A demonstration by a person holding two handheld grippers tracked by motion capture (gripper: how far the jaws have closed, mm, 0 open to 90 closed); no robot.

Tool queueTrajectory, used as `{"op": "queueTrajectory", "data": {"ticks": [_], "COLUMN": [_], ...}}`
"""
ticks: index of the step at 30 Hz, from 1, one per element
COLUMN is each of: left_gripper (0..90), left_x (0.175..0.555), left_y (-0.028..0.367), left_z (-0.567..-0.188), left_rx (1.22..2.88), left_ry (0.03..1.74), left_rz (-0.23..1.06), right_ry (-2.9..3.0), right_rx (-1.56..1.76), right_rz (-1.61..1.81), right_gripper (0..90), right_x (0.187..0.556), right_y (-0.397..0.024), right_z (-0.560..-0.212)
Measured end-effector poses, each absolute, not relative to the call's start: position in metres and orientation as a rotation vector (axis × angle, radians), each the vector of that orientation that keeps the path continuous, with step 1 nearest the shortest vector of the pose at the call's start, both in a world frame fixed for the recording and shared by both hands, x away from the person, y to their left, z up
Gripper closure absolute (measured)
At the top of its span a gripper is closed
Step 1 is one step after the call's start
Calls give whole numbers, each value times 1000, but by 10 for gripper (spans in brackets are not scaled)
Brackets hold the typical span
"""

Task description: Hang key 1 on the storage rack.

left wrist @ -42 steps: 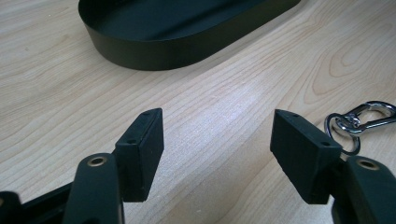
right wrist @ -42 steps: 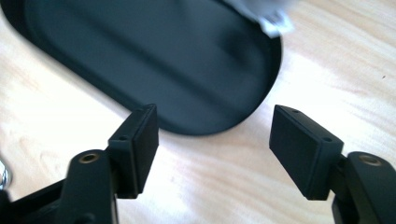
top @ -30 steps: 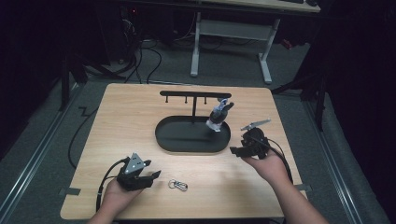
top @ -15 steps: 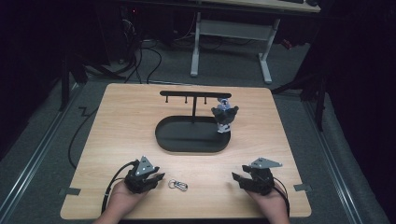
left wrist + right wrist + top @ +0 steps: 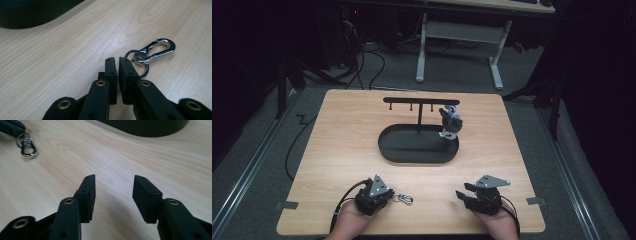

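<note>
A silver carabiner on a key ring (image 5: 403, 199) (image 5: 152, 51) (image 5: 26, 143) lies flat on the wooden table near the front edge. My left gripper (image 5: 390, 194) (image 5: 118, 60) rests on the table just left of it. Its jaws have just been closing and now stand together with nothing between them. The ring runs under the outer side of the right-hand jaw. My right gripper (image 5: 462, 196) (image 5: 114, 180) sits low at the front right. Its jaws have been closing too but are still apart over bare wood. A small blue-grey figure (image 5: 451, 122) hangs at the right end of the black rack (image 5: 421, 101).
The rack's post rises from a black oval tray (image 5: 412, 147) at the table's middle. The left gripper (image 5: 10, 127) shows at the top left of the right gripper view. Desk legs and cables stand on the floor beyond the far edge.
The right hand came back from beside the hanging figure to the table's front right and sank low. The left gripper slid towards the key ring and its jaws closed.
</note>
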State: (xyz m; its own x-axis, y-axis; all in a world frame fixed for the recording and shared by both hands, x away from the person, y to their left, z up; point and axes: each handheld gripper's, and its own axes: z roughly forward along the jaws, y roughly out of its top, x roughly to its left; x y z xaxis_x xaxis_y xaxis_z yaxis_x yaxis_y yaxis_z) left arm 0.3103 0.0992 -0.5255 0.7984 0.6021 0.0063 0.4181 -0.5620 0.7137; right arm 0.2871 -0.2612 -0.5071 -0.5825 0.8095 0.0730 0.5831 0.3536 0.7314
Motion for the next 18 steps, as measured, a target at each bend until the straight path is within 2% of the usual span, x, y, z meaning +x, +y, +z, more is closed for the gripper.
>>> {"op": "queueTrajectory", "data": {"ticks": [6, 9, 13, 18], "left_gripper": [849, 782, 642, 558], "left_x": [302, 300, 304, 307], "left_y": [76, 69, 88, 126], "left_z": [-528, -526, -522, -520], "left_rx": [2243, 2220, 2155, 2098], "left_ry": [669, 649, 698, 813], "left_rz": [285, 299, 363, 443], "right_ry": [2395, 2453, 2529, 2552], "right_rx": [1177, 1143, 1056, 973], "right_rz": [1056, 1060, 1048, 1145], "right_gripper": [638, 668, 724, 900], "right_x": [286, 285, 286, 289], "right_y": [-241, -228, -207, -190], "right_z": [-511, -515, -519, -514]}}
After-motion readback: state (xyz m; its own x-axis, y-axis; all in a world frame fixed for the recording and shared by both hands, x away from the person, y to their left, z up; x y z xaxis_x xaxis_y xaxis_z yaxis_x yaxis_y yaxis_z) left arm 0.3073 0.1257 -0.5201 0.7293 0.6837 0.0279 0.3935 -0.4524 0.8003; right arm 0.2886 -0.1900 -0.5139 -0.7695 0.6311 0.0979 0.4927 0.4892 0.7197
